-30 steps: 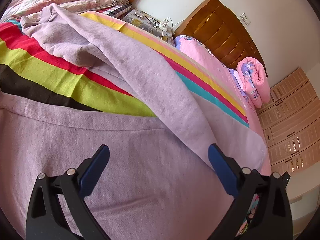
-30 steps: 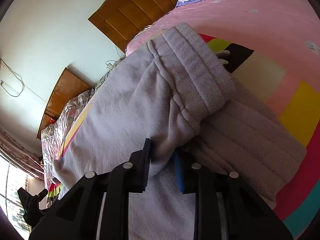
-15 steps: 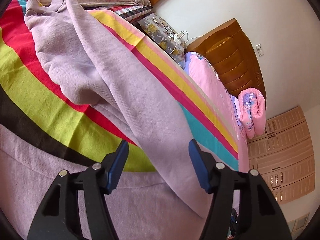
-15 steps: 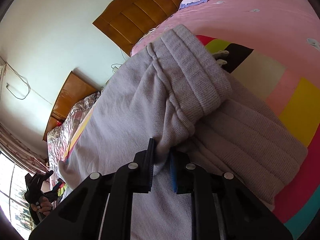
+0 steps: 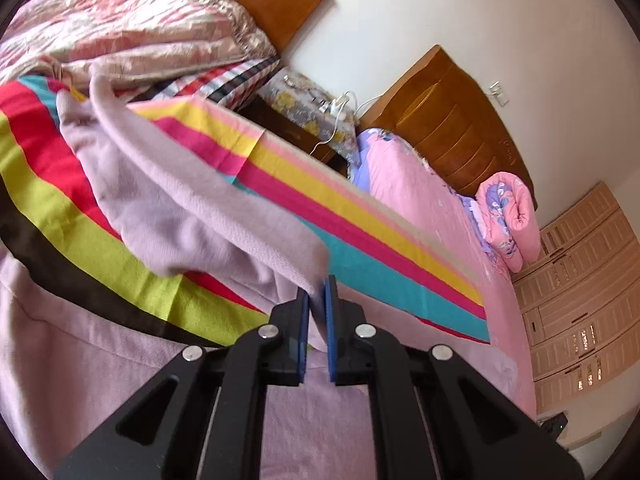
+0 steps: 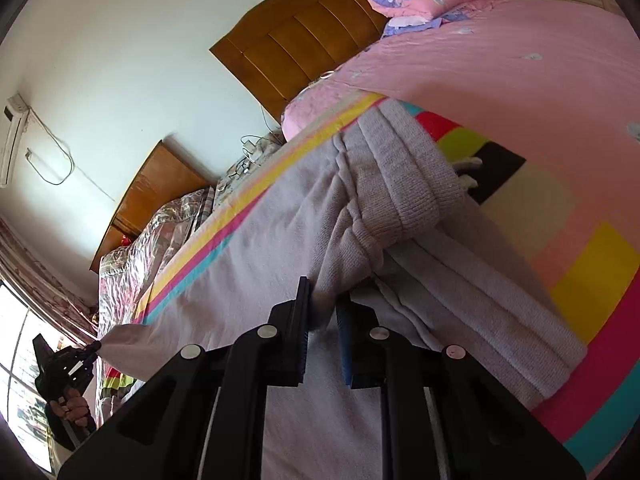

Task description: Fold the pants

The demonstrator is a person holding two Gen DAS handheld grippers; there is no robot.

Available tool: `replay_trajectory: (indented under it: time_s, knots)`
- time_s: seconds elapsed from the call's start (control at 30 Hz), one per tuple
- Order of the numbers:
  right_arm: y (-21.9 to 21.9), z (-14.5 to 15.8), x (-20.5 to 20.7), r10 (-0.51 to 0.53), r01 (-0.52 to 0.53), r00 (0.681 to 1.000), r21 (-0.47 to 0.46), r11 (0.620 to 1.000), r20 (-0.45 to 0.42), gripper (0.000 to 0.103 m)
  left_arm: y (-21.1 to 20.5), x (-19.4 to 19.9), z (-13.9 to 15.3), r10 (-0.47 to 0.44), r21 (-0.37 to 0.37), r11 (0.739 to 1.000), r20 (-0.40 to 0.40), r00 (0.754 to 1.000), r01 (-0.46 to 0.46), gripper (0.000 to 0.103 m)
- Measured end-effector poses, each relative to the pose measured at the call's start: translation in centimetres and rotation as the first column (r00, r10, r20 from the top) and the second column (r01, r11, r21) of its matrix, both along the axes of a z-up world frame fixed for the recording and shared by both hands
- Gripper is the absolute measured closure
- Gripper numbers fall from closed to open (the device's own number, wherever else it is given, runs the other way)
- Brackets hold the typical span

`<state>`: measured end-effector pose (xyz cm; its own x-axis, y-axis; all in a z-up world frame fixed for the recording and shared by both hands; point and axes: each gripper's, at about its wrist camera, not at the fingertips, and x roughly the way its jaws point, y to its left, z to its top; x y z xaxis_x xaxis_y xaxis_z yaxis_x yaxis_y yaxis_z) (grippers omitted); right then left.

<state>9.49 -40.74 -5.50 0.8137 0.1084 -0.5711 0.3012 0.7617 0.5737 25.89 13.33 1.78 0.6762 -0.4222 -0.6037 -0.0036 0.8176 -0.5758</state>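
Lilac knit pants (image 5: pixel 168 208) spread over striped blanket (image 5: pixel 60 216) on bed — left gripper (image 5: pixel 316 296) clamped on raised leg hem; right gripper (image 6: pixel 322 304) pinching fabric just beside ribbed waistband (image 6: pixel 408 176).

No legible text, label, brand, number or sign found in either view; a carved mark on the wooden headboard (image 5: pixel 508 156) seen, too small to read.
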Motion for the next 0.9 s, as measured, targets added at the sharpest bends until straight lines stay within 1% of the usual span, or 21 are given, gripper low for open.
replay_trajectory:
  time_s: [0.03,0.07,0.1,0.13,0.17,0.2,0.27,0.33,0.4,0.43,0.47,0.5,0.53,0.6,0.63,0.67,0.7,0.73,0.83,0.87,0.9]
  knots:
    - [0.0,1.3,0.0,0.011,-0.01,1.0,-0.025,1.0,0.016,0.09,0.1,-1.6,1.8,-0.018,0.007,1.0,0.046,0.999,0.018,0.098]
    - [0.0,2.6,0.0,0.024,-0.023,0.999,-0.051,0.998,0.031,0.091,0.2,-3.3,3.4,-0.041,0.033,0.999,0.086,0.995,0.038,0.098]
    - [0.1,3.7,-0.3,0.043,-0.04,0.998,-0.071,0.997,0.041,0.091,0.1,-5.2,4.6,-0.065,0.079,0.995,0.12,0.991,0.056,0.098]
    - [0.1,4.6,-0.8,0.06,-0.056,0.997,-0.089,0.994,0.046,0.091,0.0,-6.9,5.3,-0.085,0.131,0.989,0.14,0.986,0.067,0.098]
    - [0.1,5.1,-1.7,0.074,-0.069,0.996,-0.104,0.992,0.046,0.091,0.0,-8.9,5.2,-0.102,0.17,0.982,0.138,0.985,0.077,0.098]
    - [0.0,5.3,-2.7,0.085,-0.08,0.996,-0.109,0.991,0.039,0.091,0.2,-10.5,4.5,-0.114,0.19,0.978,0.119,0.986,0.09,0.098]
    - [-0.1,4.2,-5.0,0.101,-0.1,0.995,-0.087,0.991,0.007,0.091,1.2,-13.5,1.5,-0.115,0.177,0.979,0.045,0.992,0.106,0.098]
    - [-0.1,1.8,-7.2,0.101,-0.105,0.993,-0.067,0.992,-0.062,0.091,2.2,-16.2,-2.4,-0.106,0.117,0.987,-0.03,0.994,0.108,0.098]
    - [-0.6,-1.5,-8.8,0.086,-0.089,0.987,-0.011,0.996,-0.138,0.091,2.5,-17.9,-6.3,-0.09,0.093,0.991,-0.105,0.99,0.1,0.098]
    - [-0.9,-3.1,-9.3,0.071,-0.069,0.982,0.015,0.997,-0.176,0.091,2.3,-18.1,-7.9,-0.088,0.09,0.991,-0.14,0.986,0.101,0.098]
    - [-1.1,-4.3,-9.7,0.068,-0.062,0.98,0.04,0.997,-0.185,0.091,2.0,-18.2,-9.0,-0.084,0.115,0.988,-0.161,0.983,0.103,0.098]
    - [-1.2,-4.7,-9.8,0.067,-0.058,0.983,0.057,0.997,-0.173,0.091,1.7,-17.9,-9.9,-0.082,0.153,0.982,-0.18,0.98,0.111,0.097]
    - [-1.3,-4.6,-9.8,0.064,-0.055,0.984,0.059,0.997,-0.168,0.091,1.5,-17.6,-10.3,-0.09,0.166,0.978,-0.193,0.977,0.123,0.097]
    - [-1.2,-3.9,-9.7,0.065,-0.058,0.984,0.046,0.997,-0.163,0.088,1.6,-17.2,-9.9,-0.095,0.147,0.981,-0.189,0.977,0.124,0.094]
    - [-1.1,-3.6,-9.7,0.07,-0.065,0.984,0.036,0.997,-0.163,0.085,1.6,-16.9,-9.5,-0.099,0.137,0.983,-0.179,0.979,0.125,0.085]
    - [-0.9,-3.5,-9.7,0.076,-0.072,0.984,0.029,0.997,-0.162,0.081,1.3,-16.8,-9.2,-0.101,0.136,0.983,-0.168,0.981,0.124,0.079]
    - [-0.9,-3.5,-9.9,0.079,-0.075,0.984,0.03,0.997,-0.158,0.08,1.2,-16.7,-9.1,-0.097,0.139,0.983,-0.162,0.982,0.12,0.071]
    - [-0.9,-3.7,-10.0,0.078,-0.073,0.985,0.038,0.997,-0.157,0.08,1.2,-16.6,-9.2,-0.094,0.135,0.984,-0.165,0.982,0.117,0.067]
    - [-1.0,-4.3,-10.2,0.072,-0.064,0.987,0.057,0.996,-0.146,0.08,1.3,-16.2,-10.5,-0.089,0.095,0.989,-0.203,0.975,0.11,0.069]
    - [-1.0,-4.2,-10.1,0.069,-0.061,0.988,0.056,0.997,-0.142,0.081,1.3,-16.2,-10.5,-0.08,0.1,0.99,-0.191,0.978,0.1,0.07]
    - [-1.0,-4.2,-10.1,0.067,-0.06,0.988,0.052,0.997,-0.14,0.081,1.3,-16.2,-10.5,-0.075,0.112,0.989,-0.192,0.979,0.097,0.08]
